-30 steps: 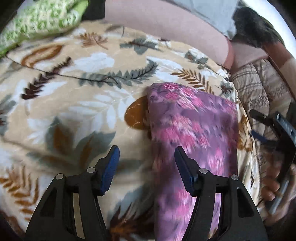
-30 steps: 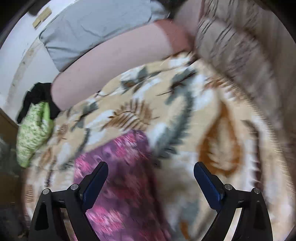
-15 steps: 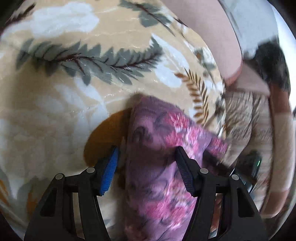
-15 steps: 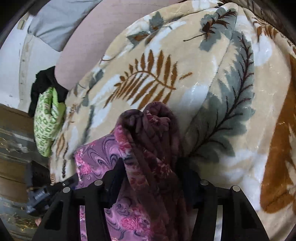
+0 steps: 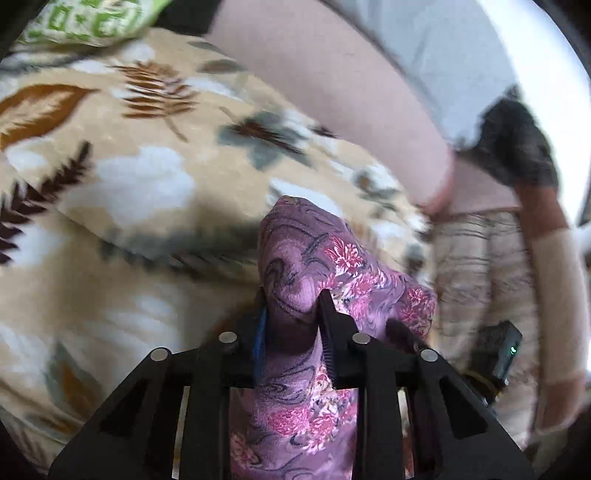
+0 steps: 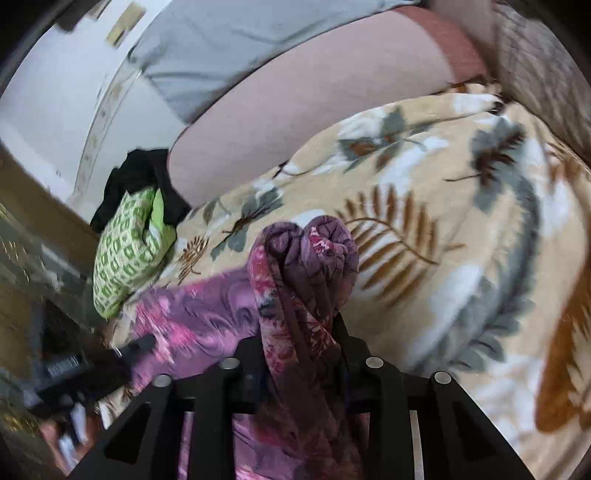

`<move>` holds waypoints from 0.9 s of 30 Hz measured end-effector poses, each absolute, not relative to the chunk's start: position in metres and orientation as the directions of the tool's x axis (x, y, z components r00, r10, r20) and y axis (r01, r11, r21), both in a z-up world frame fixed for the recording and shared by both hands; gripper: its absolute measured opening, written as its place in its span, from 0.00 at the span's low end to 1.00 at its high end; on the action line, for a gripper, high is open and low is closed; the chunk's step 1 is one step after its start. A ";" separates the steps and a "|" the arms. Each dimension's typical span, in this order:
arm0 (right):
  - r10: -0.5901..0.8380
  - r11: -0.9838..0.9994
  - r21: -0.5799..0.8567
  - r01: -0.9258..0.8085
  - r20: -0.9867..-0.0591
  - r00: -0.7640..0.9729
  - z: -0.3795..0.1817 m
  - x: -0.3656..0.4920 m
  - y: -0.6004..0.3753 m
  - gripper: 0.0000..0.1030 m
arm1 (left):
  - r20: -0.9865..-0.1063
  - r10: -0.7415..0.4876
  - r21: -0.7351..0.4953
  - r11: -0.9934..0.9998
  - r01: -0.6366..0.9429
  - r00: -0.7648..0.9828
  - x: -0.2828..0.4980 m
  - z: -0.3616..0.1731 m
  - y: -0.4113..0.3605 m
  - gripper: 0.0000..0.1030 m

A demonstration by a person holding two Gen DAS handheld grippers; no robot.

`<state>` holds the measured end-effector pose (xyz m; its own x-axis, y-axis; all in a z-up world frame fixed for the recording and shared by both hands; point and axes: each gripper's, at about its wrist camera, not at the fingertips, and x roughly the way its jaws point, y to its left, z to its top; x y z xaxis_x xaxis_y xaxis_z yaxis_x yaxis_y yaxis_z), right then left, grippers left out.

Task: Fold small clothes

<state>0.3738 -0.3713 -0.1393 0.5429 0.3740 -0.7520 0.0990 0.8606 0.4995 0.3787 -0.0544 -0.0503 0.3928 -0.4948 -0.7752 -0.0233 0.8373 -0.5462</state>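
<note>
A purple garment with pink flowers [image 5: 314, 258] lies on a beige blanket with a leaf print [image 5: 129, 177]. My left gripper [image 5: 291, 314] is shut on one corner of it, and the cloth bunches up between the jaws and stands above them. My right gripper [image 6: 299, 325] is shut on another bunched corner of the garment [image 6: 306, 258], which is lifted off the blanket [image 6: 461, 221]. The rest of the garment [image 6: 199, 314] trails to the left. The other gripper [image 6: 96, 362] shows at the lower left of the right wrist view.
A green and white patterned cloth [image 6: 125, 251] lies at the blanket's far edge, also in the left wrist view [image 5: 92, 18], with a black cloth [image 6: 136, 173] behind it. A pink bolster [image 6: 314, 118] and a grey pillow [image 6: 240, 48] lie along the back.
Both grippers went from open above the flat garment to shut on its corners. They have since lifted the bunched cloth off the blanket.
</note>
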 end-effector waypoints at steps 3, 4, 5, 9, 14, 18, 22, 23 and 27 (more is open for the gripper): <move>0.337 0.878 0.451 0.162 -0.821 0.460 -0.162 0.378 -0.375 0.44 | -0.874 -0.365 -0.389 0.921 -0.013 0.322 0.386 -0.078 -0.059 0.30; 0.335 0.874 0.450 0.183 -0.831 0.445 -0.166 0.377 -0.380 0.47 | -0.873 -0.373 -0.396 0.918 -0.010 0.315 0.382 -0.084 -0.054 0.30; 0.355 0.860 0.474 0.189 -0.822 0.446 -0.166 0.375 -0.387 0.50 | -0.853 -0.413 -0.437 0.899 -0.005 0.318 0.375 -0.086 -0.048 0.30; 0.392 0.831 0.525 0.186 -0.788 0.475 -0.156 0.359 -0.400 0.57 | -0.778 -0.512 -0.554 0.833 -0.013 0.365 0.330 -0.078 -0.015 0.58; 0.450 0.810 0.566 0.151 -0.766 0.460 -0.151 0.308 -0.387 0.57 | -0.753 -0.573 -0.601 0.799 0.017 0.325 0.272 -0.083 -0.023 0.60; 0.416 0.842 0.513 0.170 -0.816 0.400 -0.170 0.256 -0.372 0.43 | -0.805 -0.534 -0.556 0.831 -0.011 0.258 0.246 -0.116 -0.043 0.60; 0.397 0.866 0.471 0.170 -0.852 0.340 -0.187 0.249 -0.362 0.09 | -0.844 -0.425 -0.438 0.898 0.037 0.328 0.230 -0.111 -0.064 0.60; 0.378 0.872 0.457 0.173 -0.855 0.356 -0.184 0.251 -0.362 0.06 | -0.863 -0.390 -0.398 0.916 0.043 0.320 0.225 -0.106 -0.070 0.60; 0.263 0.901 0.377 0.217 -0.870 0.417 -0.176 0.237 -0.365 0.06 | -0.871 -0.366 -0.363 0.929 0.072 0.327 0.202 -0.096 -0.077 0.60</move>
<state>0.2367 -0.3651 -0.1760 0.4172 0.2632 -0.8699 0.2170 0.9006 0.3766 0.2017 -0.0774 -0.0959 0.3274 -0.3658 -0.8712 0.0720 0.9290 -0.3630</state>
